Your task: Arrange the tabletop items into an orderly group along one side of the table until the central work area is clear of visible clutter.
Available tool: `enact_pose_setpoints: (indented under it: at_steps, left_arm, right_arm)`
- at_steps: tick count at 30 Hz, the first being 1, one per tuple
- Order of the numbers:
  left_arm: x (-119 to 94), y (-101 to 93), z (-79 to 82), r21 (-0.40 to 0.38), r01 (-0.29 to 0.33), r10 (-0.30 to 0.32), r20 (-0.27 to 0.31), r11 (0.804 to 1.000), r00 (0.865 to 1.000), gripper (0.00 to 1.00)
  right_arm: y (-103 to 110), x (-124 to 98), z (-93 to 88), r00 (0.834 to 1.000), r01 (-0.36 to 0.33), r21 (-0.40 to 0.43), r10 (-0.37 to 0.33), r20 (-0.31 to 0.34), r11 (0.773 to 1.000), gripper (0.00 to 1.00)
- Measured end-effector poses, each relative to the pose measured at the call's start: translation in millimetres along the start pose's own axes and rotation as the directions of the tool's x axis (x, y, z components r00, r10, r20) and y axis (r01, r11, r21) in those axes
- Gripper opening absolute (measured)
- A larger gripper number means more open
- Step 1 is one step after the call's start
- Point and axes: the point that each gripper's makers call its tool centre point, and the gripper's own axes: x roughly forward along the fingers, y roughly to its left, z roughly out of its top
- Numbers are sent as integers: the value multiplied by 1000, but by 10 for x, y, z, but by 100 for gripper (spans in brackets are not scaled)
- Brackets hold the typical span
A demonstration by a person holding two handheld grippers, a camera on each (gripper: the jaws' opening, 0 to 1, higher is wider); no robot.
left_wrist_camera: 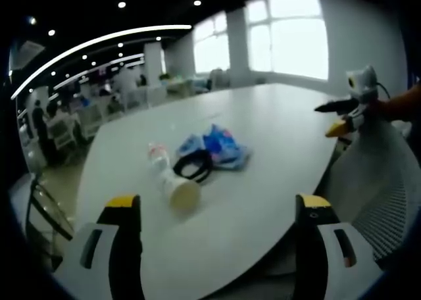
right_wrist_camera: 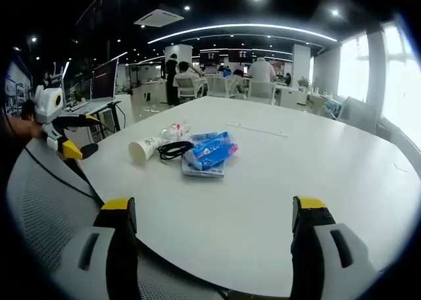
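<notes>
On the white round table [left_wrist_camera: 263,181], a tipped white paper cup [left_wrist_camera: 179,188], black coiled cable [left_wrist_camera: 194,166] and blue plastic packet [left_wrist_camera: 220,147] are clustered, well ahead of the left gripper [left_wrist_camera: 220,214] and right gripper [right_wrist_camera: 214,214]; both are held wide, nothing gripped.

1 paper cup [right_wrist_camera: 141,149], 1 plastic bottle [right_wrist_camera: 173,131], 1 black cable [right_wrist_camera: 172,149], 2 blue packets [right_wrist_camera: 209,153]
</notes>
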Motion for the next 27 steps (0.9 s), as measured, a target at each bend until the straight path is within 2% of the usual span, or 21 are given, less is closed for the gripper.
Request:
enact_pose_setpoints:
  at_steps: [21,27]
  left_arm:
    - [15,-6,14,-8,9,-9,-15,1000,1000,100]
    - [59,76,168,-6,2,-2,12,1000,1000,100]
  right_arm:
    - [-7,6,-10,1000,-3,-3,3,-10,1000,100]
    - [-9,9,-18,1000,-4,-3,4,-14,1000,100]
